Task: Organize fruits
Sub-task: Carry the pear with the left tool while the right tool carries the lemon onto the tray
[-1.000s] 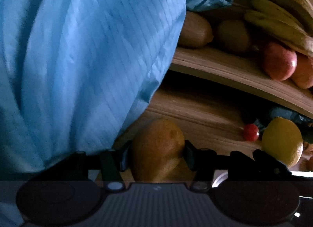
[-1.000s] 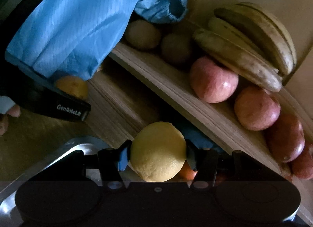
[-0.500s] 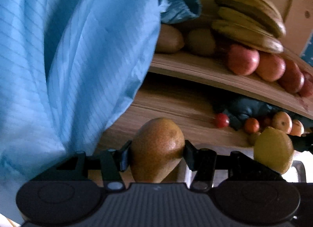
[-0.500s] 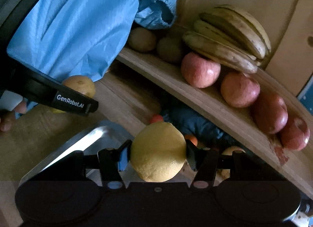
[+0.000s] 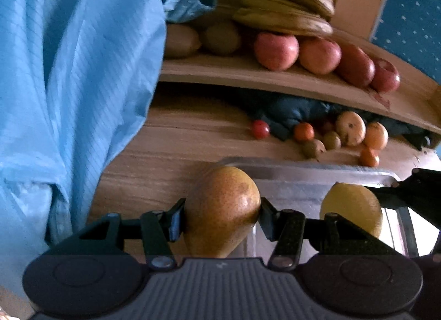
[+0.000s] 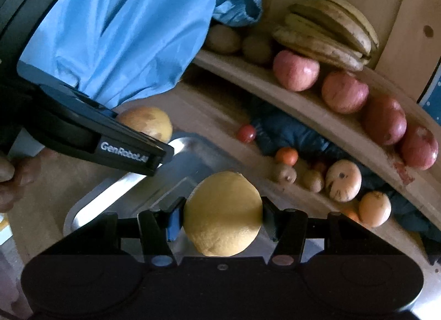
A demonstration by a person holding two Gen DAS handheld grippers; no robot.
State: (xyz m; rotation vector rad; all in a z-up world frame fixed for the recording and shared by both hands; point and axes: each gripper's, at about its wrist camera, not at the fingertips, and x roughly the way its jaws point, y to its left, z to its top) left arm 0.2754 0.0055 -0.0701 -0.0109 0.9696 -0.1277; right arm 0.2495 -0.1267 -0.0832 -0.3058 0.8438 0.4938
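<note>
While previously against the shelf, pear [image 5: 222, 209] and lemon [image 6: 222, 214] now over tray [image 6: 187, 154].

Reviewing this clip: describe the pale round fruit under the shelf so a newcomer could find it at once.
Start at the curved wooden shelf carrying bananas and red apples. Beneath it lies a cluster of small fruit. The pale fruit is the biggest there, cream-skinned with dark blemishes, beside an orange one.

A home-like pantry corner: wooden shelves [image 6: 317, 105] stocked with bananas [image 6: 328, 30], apples [image 6: 344, 91] and loose fruit.
</note>
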